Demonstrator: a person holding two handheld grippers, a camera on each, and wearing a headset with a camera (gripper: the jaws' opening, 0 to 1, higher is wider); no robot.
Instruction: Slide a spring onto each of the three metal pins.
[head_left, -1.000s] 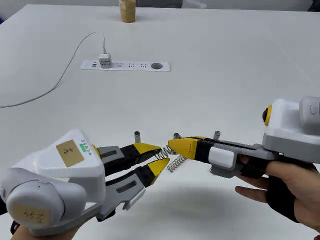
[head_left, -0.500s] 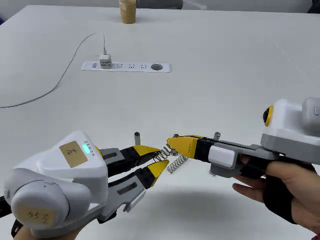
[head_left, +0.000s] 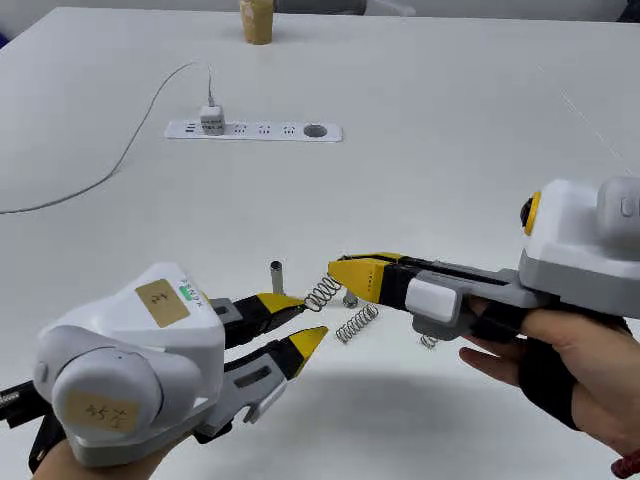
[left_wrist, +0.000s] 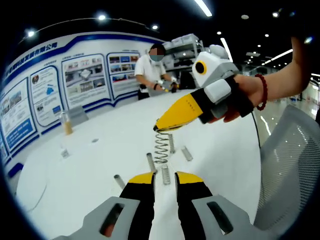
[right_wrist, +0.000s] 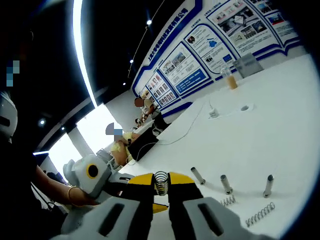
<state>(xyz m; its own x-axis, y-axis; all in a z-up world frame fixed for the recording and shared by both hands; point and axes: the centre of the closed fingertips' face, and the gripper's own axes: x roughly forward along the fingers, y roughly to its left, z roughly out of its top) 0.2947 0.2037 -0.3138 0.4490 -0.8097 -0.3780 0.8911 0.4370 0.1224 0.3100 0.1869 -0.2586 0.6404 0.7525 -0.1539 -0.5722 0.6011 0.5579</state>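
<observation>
My right gripper is shut on one end of a small steel spring, which hangs from its yellow tips just above the table. Directly beside it stands the middle pin, with another pin further left. A second spring lies flat in front of them, and a third spring lies under the right gripper's body. My left gripper is open and holds nothing, a little short of the springs. In the right gripper view the spring sits between the shut jaws, with three pins in a row beyond.
A white power strip with a plugged charger and a trailing cable lies mid-table. A tan cup stands at the far edge. A person stands behind the table in the left gripper view.
The right gripper has taken one spring off the table and carried it slightly left, beside the middle pin. The left gripper has drawn back a little from the springs.
</observation>
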